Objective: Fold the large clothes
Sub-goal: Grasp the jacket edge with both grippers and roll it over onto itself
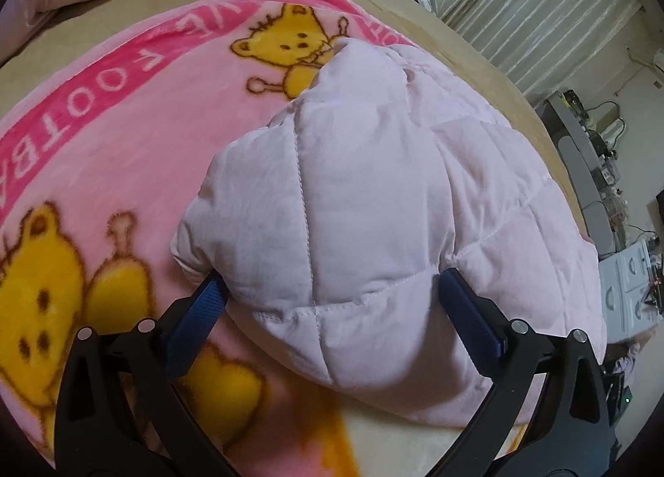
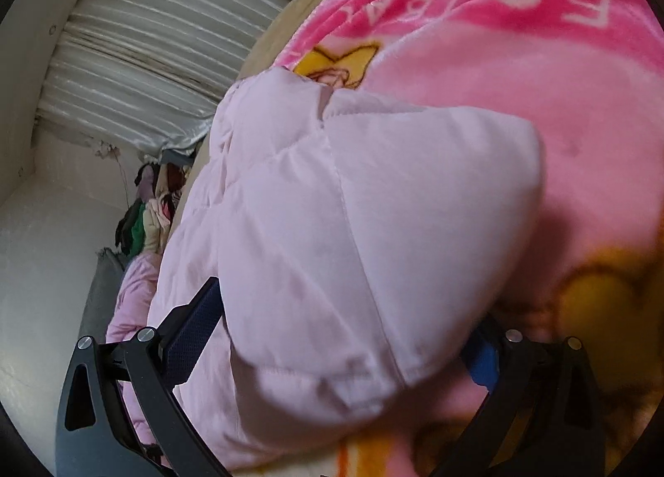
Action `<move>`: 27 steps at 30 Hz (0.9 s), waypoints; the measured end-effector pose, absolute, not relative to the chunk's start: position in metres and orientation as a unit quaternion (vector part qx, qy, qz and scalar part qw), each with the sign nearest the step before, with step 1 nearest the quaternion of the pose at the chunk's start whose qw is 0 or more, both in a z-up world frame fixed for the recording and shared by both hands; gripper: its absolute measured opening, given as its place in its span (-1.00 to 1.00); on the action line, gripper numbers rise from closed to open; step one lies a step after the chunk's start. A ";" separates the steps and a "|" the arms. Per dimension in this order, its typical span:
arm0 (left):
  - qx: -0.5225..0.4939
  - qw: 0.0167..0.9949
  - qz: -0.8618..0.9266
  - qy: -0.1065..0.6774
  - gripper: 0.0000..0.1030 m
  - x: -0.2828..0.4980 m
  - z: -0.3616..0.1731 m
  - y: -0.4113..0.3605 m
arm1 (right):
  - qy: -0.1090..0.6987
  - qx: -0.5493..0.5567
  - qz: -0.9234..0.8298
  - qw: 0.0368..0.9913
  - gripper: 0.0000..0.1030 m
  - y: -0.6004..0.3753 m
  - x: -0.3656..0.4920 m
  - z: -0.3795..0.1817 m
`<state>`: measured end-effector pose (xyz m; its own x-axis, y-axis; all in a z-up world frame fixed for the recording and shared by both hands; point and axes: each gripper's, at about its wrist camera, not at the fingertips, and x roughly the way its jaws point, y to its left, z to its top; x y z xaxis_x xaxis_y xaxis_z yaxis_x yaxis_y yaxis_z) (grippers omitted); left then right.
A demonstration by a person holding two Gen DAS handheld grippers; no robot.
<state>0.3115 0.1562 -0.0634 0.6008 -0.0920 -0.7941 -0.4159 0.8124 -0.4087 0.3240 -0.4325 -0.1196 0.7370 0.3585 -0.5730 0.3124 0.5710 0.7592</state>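
Mid-fold: the left gripper [image 1: 332, 294] and right gripper [image 2: 344, 332] each hold their fingers spread wide around the bulky pink quilted jacket [image 1: 373, 195] on the blanket-covered bed [image 1: 124, 137], apparently pressing it; squeezing it flatter seems next.

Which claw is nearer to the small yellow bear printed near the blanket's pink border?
Left, as far as I can tell. The left claw straddles the quilted jacket with the bear just beyond. The right claw straddles the jacket too; that bear isn't identifiable in its view.
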 end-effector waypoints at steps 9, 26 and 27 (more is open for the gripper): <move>-0.402 0.810 0.081 0.419 0.84 0.272 -0.085 0.169 | 0.354 0.451 0.018 0.819 0.91 -0.432 0.334 -0.124; -0.442 0.812 0.063 0.375 0.60 0.307 -0.084 0.163 | 0.344 0.426 0.040 0.836 0.39 -0.429 0.336 -0.123; -0.423 0.824 0.063 0.371 0.40 0.308 -0.079 0.159 | 0.343 0.424 0.043 0.837 0.27 -0.428 0.336 -0.122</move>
<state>0.3078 0.1594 -0.0788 0.7161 -0.2101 -0.6656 -0.4181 0.6345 -0.6501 0.3357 -0.4275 -0.1218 0.7609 0.3634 -0.5375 0.2180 0.6371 0.7393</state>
